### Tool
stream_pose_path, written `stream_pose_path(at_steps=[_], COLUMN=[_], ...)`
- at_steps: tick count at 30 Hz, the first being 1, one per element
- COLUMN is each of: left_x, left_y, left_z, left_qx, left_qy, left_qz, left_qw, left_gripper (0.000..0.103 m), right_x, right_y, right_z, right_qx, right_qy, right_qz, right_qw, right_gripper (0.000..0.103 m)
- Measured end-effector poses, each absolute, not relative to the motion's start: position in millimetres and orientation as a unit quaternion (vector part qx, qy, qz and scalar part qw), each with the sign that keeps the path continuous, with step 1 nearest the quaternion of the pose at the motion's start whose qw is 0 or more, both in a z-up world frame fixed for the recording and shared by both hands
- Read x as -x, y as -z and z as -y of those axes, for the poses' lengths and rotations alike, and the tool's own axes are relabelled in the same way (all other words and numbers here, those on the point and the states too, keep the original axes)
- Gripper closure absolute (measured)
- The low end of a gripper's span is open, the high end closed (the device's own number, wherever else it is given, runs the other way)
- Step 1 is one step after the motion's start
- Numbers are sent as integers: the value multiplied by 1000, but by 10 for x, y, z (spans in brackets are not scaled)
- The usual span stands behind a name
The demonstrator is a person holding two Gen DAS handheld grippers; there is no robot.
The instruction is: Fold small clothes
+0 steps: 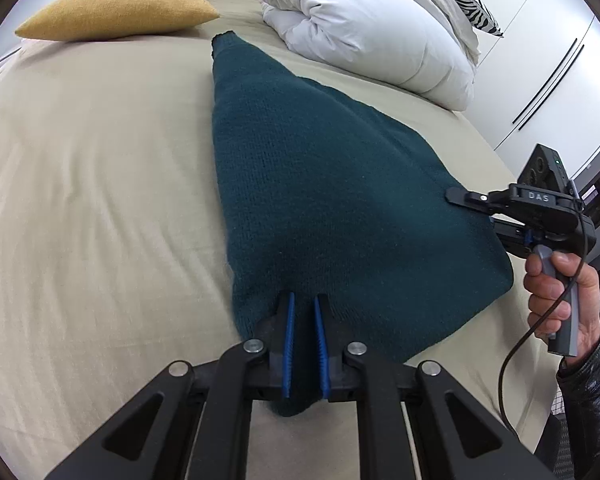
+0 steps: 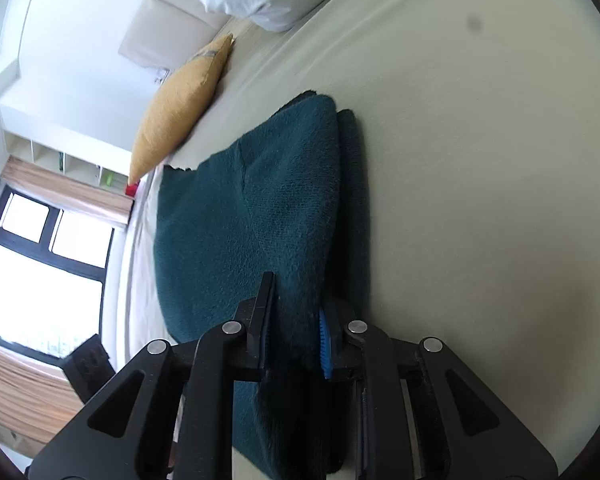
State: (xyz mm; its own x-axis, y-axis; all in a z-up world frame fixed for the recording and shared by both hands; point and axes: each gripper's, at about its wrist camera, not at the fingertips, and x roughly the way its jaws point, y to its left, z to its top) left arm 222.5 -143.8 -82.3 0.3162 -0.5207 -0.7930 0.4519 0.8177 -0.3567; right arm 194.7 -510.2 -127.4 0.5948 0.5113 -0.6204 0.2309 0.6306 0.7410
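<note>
The teal knitted garment [image 1: 320,184] was found partly folded at the centre of the beige bed [image 1: 100,200], clamped by the left gripper [image 1: 304,312] at six o'clock and the right gripper [image 2: 296,320] (further folds seemingly remained), a mustard cushion [image 1: 116,8] at eleven o'clock.

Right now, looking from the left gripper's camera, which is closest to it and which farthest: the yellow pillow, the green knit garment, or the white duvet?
1. Green knit garment, pinched between the left gripper.
2. White duvet, far right.
3. Yellow pillow, far left, about as far as the duvet; hard to rank.
</note>
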Motion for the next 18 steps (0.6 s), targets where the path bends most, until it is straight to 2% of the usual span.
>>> stream_pose_path(at_steps=[2, 4, 7, 11, 16, 17, 18], left_x=[-2217, -2192, -2135, -2188, -2469, -2514, -2532], left_y=[807, 753, 594, 406, 635, 693, 720], left_z=[1450, 1438, 1469, 1633, 1838, 1819, 1796], left_qx=[29, 29, 28, 27, 7, 20, 33], left_qy=[300, 298, 295, 310, 302, 310, 316], left_qz=[-502, -504, -488, -460, -489, -496, -496], left_qw=[810, 810, 821, 832, 818, 811, 808], left_gripper=[90, 90, 81, 72, 71, 72, 78], right_x=[-1826, -1672, -1482, -1554, -1656, -1626, -1584], right_y=[1179, 1047, 788, 594, 965, 1127, 1228], right_z=[5190, 5294, 5355, 5046, 4804, 4863, 4923], right_qx=[-414, -391, -371, -350, -328, -342, -358], right_qy=[-65, -21, -10, -110, -130, -128, -140], right_qz=[-428, -418, -386, -380, -446, -453, -444], right_qw=[801, 819, 844, 849, 823, 813, 809], right_gripper=[80, 80, 80, 80, 81, 83, 84])
